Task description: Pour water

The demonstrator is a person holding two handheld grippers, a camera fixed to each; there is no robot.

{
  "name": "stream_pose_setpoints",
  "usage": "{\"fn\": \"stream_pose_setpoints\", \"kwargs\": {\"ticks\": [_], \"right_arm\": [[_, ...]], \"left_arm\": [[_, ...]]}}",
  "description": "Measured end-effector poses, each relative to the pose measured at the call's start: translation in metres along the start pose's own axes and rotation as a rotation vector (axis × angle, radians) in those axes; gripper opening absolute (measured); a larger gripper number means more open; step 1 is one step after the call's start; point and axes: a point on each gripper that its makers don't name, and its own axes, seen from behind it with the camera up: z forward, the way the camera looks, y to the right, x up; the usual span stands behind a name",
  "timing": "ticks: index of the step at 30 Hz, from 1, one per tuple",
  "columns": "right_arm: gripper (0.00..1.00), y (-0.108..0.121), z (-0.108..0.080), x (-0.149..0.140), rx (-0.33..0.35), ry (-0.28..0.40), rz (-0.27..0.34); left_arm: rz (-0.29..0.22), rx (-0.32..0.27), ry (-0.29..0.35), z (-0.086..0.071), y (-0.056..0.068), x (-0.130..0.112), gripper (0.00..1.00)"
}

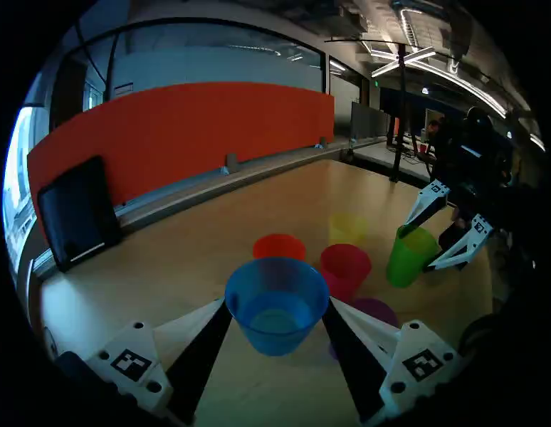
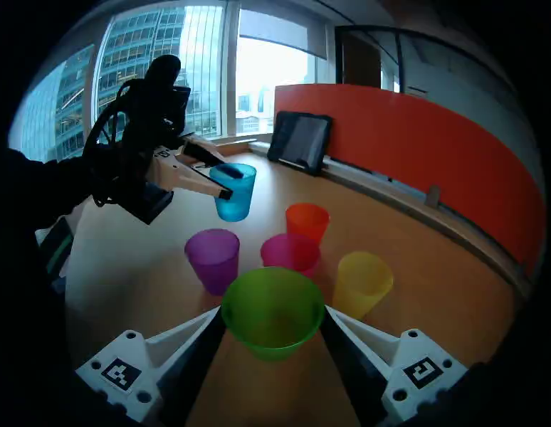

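My left gripper (image 1: 277, 306) is shut on a blue cup (image 1: 277, 313), which stands upright between its fingers; whether the cup holds water I cannot tell. My right gripper (image 2: 273, 313) is shut on a green cup (image 2: 273, 309), also upright. Between the two lie an orange cup (image 1: 279, 247), a red-pink cup (image 1: 344, 267), a yellow cup (image 1: 347, 228) and a purple cup (image 1: 379, 309) half hidden behind a finger. The left gripper view has the right gripper (image 1: 421, 245) with the green cup (image 1: 409, 255) at the right. The right gripper view has the left gripper (image 2: 229, 181) holding the blue cup (image 2: 233, 191).
The wooden table (image 2: 432, 306) runs along an orange partition (image 2: 432, 135). A dark tablet (image 2: 300, 140) leans against it at the table's far end. Purple (image 2: 213, 257), pink (image 2: 290, 252), orange (image 2: 307, 220) and yellow (image 2: 361, 282) cups cluster mid-table. A person's dark sleeve (image 2: 33, 185) reaches in.
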Motion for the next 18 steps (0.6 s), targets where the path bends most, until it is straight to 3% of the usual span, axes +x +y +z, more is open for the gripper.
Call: {"fn": "stream_pose_setpoints", "kwargs": {"ticks": [18], "right_arm": [[0.93, -0.012, -0.025, 0.066, -0.045, 0.206, -0.025]], "left_arm": [[-0.018, 0.023, 0.191, -0.061, 0.021, 0.053, 0.86]]}}
